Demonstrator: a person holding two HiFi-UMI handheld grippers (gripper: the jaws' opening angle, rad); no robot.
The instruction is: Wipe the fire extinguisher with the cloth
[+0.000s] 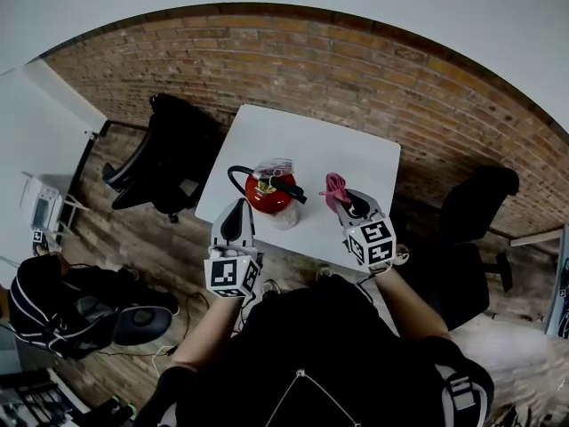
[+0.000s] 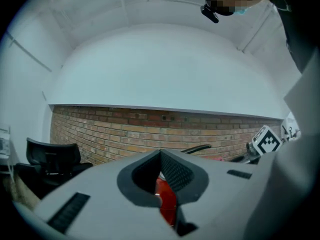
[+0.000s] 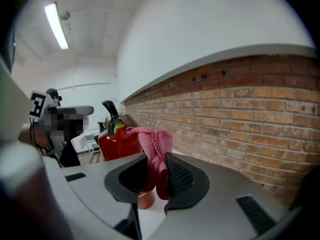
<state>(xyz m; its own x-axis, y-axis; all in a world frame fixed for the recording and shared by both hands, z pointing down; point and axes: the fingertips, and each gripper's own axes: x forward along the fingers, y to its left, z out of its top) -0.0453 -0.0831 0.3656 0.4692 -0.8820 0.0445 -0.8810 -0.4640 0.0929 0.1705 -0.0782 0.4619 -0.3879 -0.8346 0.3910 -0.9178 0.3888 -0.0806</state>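
Two grippers in use. Your right gripper (image 3: 156, 173): jaws clamped on the pink cloth (image 3: 156, 143), just right of the fire extinguisher (image 1: 269, 194). Your left gripper (image 2: 161, 159): jaws together, nothing between them, just near-left of the extinguisher, apparently not touching. Extinguisher: upright, near edge of the white table (image 1: 293, 136). Step, as judged: approach, cloth not yet on the body. Next move: press the cloth to the red cylinder, and keep it from tipping.
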